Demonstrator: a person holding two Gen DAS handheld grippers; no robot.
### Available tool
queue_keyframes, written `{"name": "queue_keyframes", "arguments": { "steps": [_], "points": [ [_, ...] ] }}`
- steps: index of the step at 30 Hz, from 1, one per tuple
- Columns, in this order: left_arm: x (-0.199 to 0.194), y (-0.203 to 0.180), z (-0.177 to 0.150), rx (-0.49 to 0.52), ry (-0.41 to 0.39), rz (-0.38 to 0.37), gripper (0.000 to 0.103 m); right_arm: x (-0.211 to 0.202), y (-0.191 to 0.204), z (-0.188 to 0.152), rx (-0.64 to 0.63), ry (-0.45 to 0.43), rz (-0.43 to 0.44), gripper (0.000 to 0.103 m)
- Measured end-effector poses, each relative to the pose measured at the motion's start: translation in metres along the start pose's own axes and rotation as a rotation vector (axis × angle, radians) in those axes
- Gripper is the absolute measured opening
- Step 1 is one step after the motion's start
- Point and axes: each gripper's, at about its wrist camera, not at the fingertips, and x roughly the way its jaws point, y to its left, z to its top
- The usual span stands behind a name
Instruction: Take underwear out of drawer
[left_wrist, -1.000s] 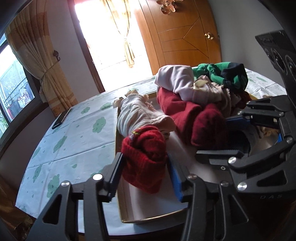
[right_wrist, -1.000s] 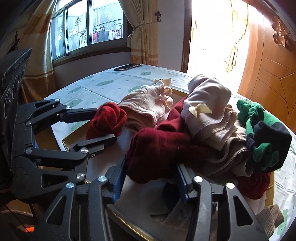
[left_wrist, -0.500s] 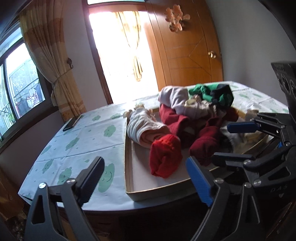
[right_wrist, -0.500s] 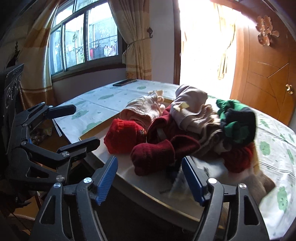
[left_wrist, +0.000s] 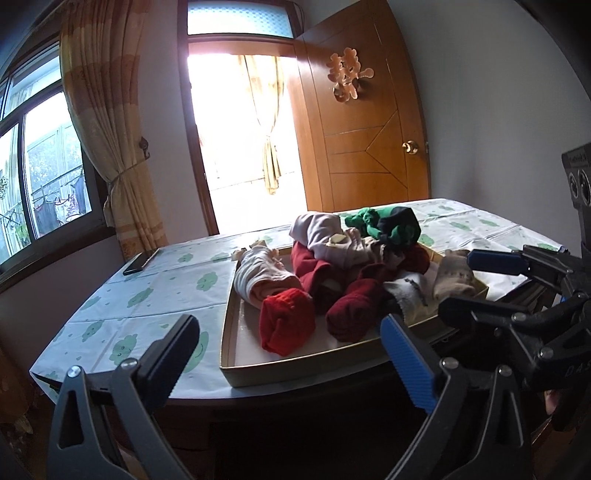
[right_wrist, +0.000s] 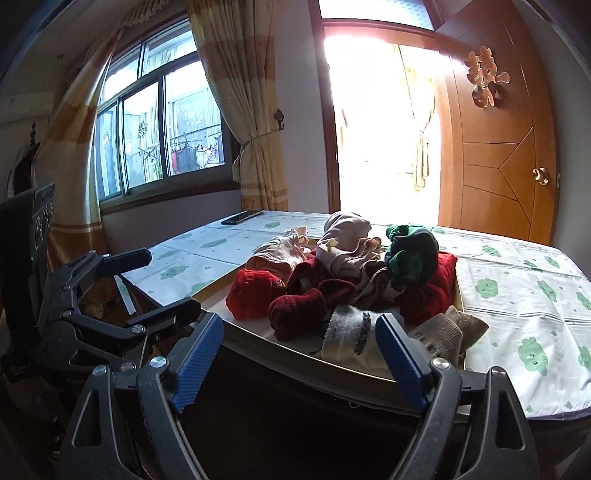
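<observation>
A shallow beige drawer tray (left_wrist: 295, 369) (right_wrist: 210, 291) lies on the table with a heap of clothing in it. At its front lie a bright red rolled piece (left_wrist: 286, 325) (right_wrist: 251, 295) and a dark red rolled piece (left_wrist: 351, 310) (right_wrist: 295, 310). Behind them are a pink garment (left_wrist: 262, 277) and a green and navy bundle (left_wrist: 388, 225). My left gripper (left_wrist: 288, 323) (right_wrist: 155, 284) hangs short of the table's near edge, its jaws opening wide with nothing between the pads. Beside it, my right gripper (right_wrist: 299, 321) (left_wrist: 476, 282) is also opening and holds nothing.
The table (left_wrist: 147, 295) wears a cloth printed with green clouds, and a black phone (left_wrist: 140, 262) lies at its far left corner. Grey and beige socks (right_wrist: 347, 332) sit at the tray's near right corner. Behind are a window, curtains and a wooden door (left_wrist: 369, 147).
Both grippers let go of the red pieces that they gripped, opened wide and drew back from the tray. The two pieces now lie at the tray's front.
</observation>
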Motion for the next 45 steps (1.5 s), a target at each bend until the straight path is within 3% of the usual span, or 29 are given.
{"name": "queue_keyframes", "arguments": {
  "steps": [45],
  "points": [
    [-0.004, -0.002, -0.006, -0.053, 0.009, -0.005, 0.101, -0.019, 0.007, -0.005, 0.027, -0.055, 0.006, 0.087]
  ]
}}
